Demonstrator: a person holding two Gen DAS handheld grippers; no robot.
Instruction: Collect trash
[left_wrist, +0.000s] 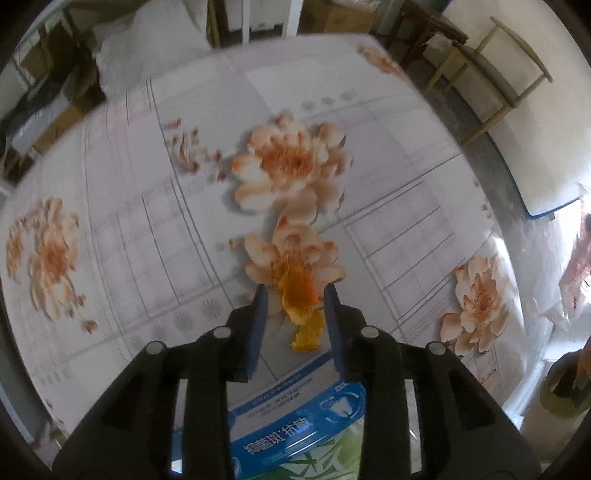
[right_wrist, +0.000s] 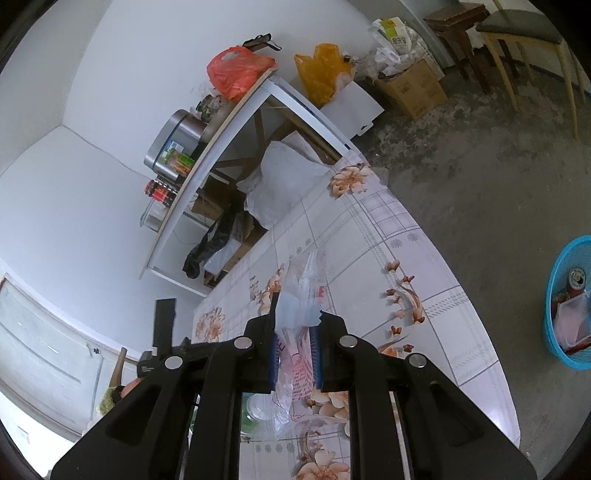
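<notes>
Closest in the left wrist view: black frame of the left gripper (left_wrist: 295, 288), pointed steeply down at the table (left_wrist: 129, 221) with its flower-printed cloth. Blue fingers (left_wrist: 258, 325) parted to a moderate gap. Between them, a piece of orange peel (left_wrist: 301, 306), crumpled, bright yellow-orange, sitting over a printed blossom. Close against the right-hand finger, a narrow strip of cloth showing on the left-hand side; no pad seen pressing on it. Lower end of the peel reaching back toward the frame. Cannot tell whether lying flat on the cloth or slightly raised. Behind the fingers, toward the near edge of the table, a blue, white and green toothpaste box (left_wrist: 295, 424), partly hidden by the frame.

Closest in the right wrist view: right gripper (right_wrist: 297, 317), angled down along the table (right_wrist: 406, 258). Jaws nearly together, clamped on a clear plastic bag (right_wrist: 303, 291) with pink print. Bag bunched between the pads, its top sticking up past the fingertips, the rest hanging below the frame above the cloth. Off the table's right edge, down on the concrete floor, a blue basket (right_wrist: 554, 295) with wrappers and a can inside, well apart from the held bag.
</notes>
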